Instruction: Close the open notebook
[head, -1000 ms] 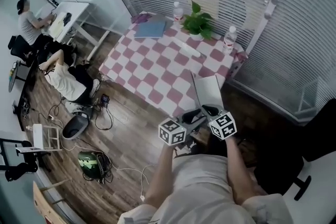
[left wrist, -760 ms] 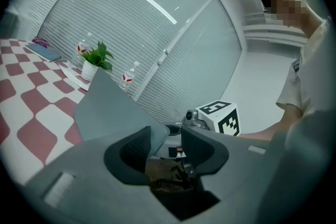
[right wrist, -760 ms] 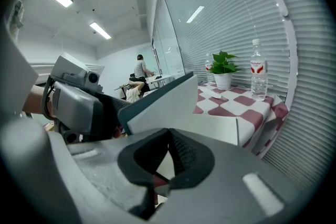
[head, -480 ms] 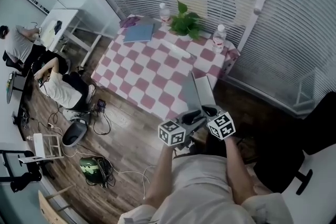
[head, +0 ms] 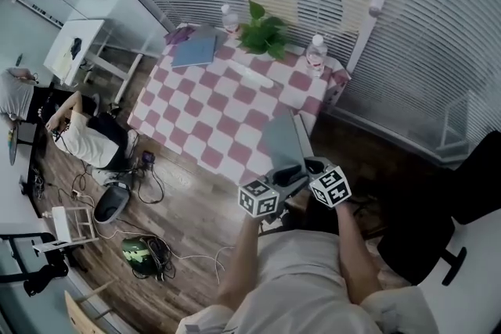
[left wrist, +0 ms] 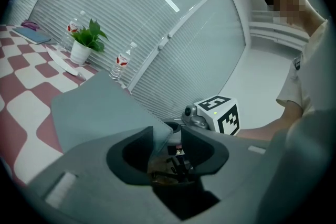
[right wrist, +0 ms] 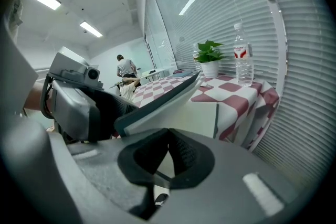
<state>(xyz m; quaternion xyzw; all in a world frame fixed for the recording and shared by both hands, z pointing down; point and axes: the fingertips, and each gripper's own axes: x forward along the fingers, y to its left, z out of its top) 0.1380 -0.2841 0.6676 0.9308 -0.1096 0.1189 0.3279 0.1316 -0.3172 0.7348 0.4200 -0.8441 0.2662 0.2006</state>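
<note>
The notebook (head: 283,138) lies at the near right corner of the checked table (head: 219,113), its grey cover (left wrist: 100,113) tilted over the pages. My left gripper (head: 286,172) is shut on the cover's near corner; in the left gripper view the jaws (left wrist: 176,136) pinch its edge. Right beside it, my right gripper (head: 314,166) is shut on the notebook's white lower part (right wrist: 194,113), which runs down between its jaws (right wrist: 168,136). The raised cover (right wrist: 157,99) slants above that white part.
At the table's far edge stand a potted plant (head: 262,31) and two water bottles (head: 315,51) (head: 228,16), with a blue book (head: 194,51) and a white strip (head: 250,74) nearby. Blinds run behind. People sit at the left (head: 86,138). A dark chair (head: 462,192) stands at the right.
The notebook's cover has swung over: a white page showed a second ago, now the grey cover faces up. Both grippers stay at the near edge; the view has shifted.
</note>
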